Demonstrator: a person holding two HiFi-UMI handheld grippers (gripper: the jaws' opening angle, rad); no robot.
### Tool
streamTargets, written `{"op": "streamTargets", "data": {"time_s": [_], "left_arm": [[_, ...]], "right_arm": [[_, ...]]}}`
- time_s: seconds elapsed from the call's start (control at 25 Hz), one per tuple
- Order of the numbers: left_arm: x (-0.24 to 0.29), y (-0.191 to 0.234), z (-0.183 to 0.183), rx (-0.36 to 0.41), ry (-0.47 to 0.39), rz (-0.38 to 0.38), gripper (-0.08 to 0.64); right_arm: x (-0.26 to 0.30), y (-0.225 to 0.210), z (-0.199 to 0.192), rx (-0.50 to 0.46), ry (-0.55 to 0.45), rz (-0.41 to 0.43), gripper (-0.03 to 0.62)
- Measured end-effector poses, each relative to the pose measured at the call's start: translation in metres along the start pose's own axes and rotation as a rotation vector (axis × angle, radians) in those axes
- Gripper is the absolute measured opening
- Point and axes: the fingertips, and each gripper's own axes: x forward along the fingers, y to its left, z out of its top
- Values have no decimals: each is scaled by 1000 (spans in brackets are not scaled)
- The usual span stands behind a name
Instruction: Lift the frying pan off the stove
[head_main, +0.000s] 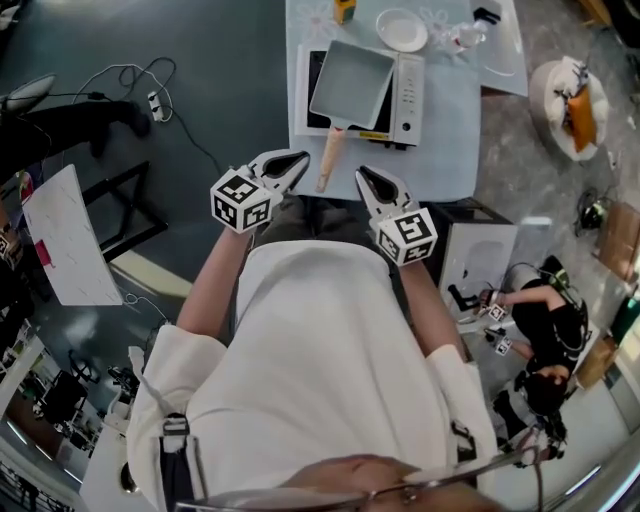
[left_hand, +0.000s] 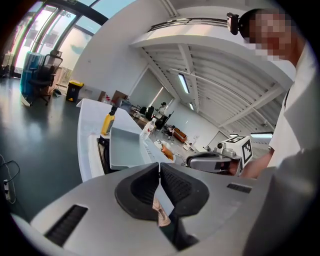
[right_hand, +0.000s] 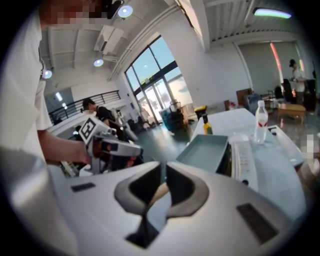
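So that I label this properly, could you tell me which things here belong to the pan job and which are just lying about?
Job in hand: frying pan, stove under it, left gripper and right gripper, both shut and empty.
Lying about: white plate, yellow bottle, clear plastic bottle.

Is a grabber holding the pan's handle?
No, the left gripper and right gripper sit shut, apart from the frying pan's handle.

Readable text: none in any view.
Panel of the stove (head_main: 408, 95): marks too small to read.
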Motion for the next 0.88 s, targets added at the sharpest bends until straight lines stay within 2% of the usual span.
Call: {"op": "streamTargets", "data": {"time_s": [0.24, 0.36, 0.56, 0.88], "left_arm": [[23, 22, -19, -39, 98, -60, 45], [34, 32, -35, -67, 159, -87, 81], [49, 43, -57, -116, 242, -128, 115], [74, 44, -83, -278, 329, -230, 252]], "right_arm": [[24, -2, -21, 62, 58, 11, 43], [35, -1, -36, 109, 95, 22, 128], [50, 3, -60, 184, 149, 35, 168], [68, 8, -91, 339, 202, 53, 239]]}}
